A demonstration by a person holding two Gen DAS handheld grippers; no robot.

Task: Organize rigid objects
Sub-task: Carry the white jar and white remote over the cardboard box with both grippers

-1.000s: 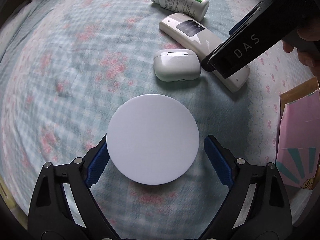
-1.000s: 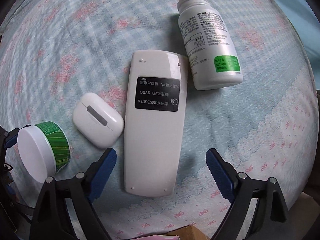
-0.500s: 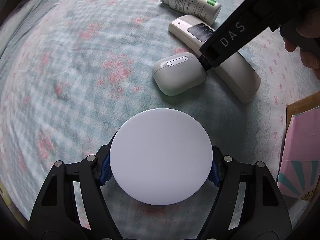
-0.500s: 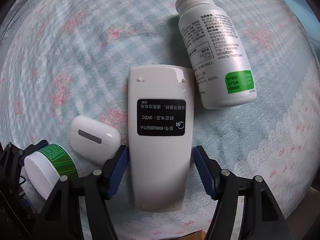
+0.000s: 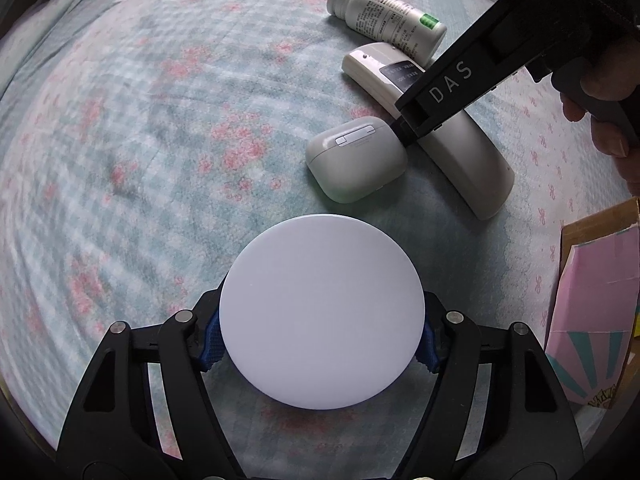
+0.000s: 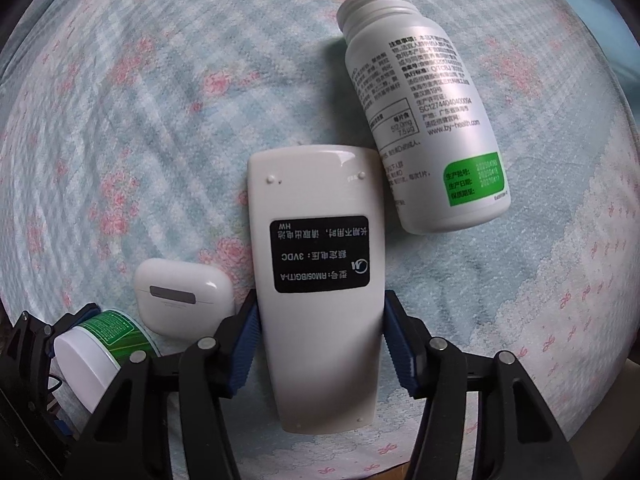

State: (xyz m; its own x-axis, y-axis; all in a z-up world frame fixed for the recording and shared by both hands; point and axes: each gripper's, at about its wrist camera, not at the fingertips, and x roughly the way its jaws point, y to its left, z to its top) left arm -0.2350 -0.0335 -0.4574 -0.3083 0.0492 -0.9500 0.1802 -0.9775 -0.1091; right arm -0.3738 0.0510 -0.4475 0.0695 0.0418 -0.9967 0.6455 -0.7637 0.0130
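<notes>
Both tongs closing: left tongs (image 5: 322, 340) pinching light, slick-lidded jar (image 5: 322, 312) by its sides, right tongs (image 6: 320, 344) squeezing rigid, smooth remote (image 6: 320, 280) mid-body, likely slippery.

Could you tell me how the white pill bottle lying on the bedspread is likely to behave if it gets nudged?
The pill bottle lies on its side and is round, so it would probably roll if pushed across its length. Its foot touches the remote, which may block rolling that way. The soft bedspread should slow it. Its smooth plastic looks slippery.
</notes>
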